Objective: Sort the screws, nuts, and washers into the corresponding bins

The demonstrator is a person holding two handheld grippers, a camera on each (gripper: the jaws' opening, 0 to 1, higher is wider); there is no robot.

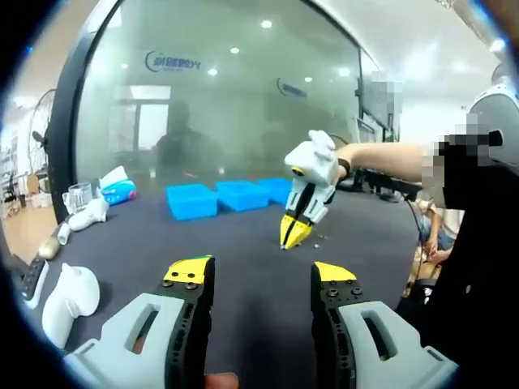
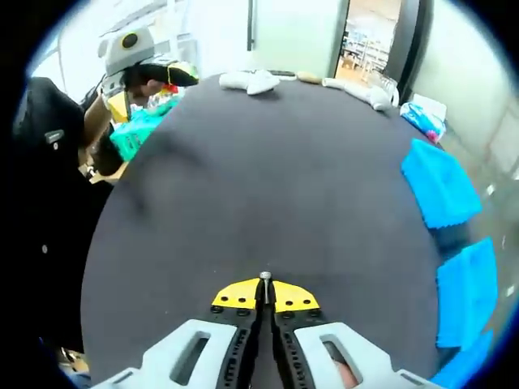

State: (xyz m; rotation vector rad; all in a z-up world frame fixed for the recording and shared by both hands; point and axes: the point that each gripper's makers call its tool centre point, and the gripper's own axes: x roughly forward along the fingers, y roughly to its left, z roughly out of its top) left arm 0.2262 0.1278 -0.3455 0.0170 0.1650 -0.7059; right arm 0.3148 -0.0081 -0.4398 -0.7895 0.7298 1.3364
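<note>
In the right gripper view my right gripper [image 2: 265, 295] points down at the dark table [image 2: 259, 186], its yellow-tipped jaws shut on a small silver screw [image 2: 265, 280] that sticks out between the tips. Blue bins [image 2: 438, 183] lie along the right edge. In the left gripper view my left gripper [image 1: 261, 273] is open with nothing between its jaws, held above the table [image 1: 243, 251]. Ahead of it the right gripper [image 1: 293, 235], in a gloved hand, has its tips down near the table, a few small parts [image 1: 321, 237] beside them. Three blue bins [image 1: 192, 200] stand in a row behind it.
White objects [image 1: 71, 293] and a remote-like item [image 1: 32, 279] lie at the table's left edge, with a tissue pack [image 1: 118, 192] and a glass [image 1: 79, 195] farther back. A glass wall rises behind the bins. A person [image 1: 478, 243] in dark clothes stands at the right.
</note>
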